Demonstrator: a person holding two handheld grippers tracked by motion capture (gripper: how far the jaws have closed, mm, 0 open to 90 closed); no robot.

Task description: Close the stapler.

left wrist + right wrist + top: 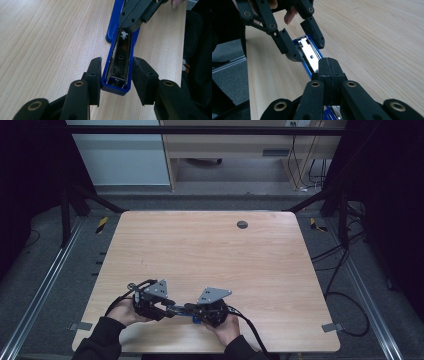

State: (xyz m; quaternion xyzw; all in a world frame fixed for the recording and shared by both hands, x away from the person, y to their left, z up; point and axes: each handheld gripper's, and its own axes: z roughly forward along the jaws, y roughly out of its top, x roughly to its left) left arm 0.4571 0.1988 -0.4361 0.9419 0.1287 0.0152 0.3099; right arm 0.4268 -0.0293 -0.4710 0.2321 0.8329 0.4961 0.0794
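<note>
Blue stapler (196, 319) in high view: too small, mostly hidden between hand-held grippers. Left gripper view: stapler's (119, 62) far end covered by right hand-held gripper (135, 17). Right gripper view: its near end hidden behind own closed jaws.

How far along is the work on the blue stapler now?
Done: the stapler lies open on the table, its metal channel bare. In hand: the left gripper seems to clamp one end between its fingers, while the shut right gripper pokes into the channel. Left: probably loading staples and closing the top.
</note>
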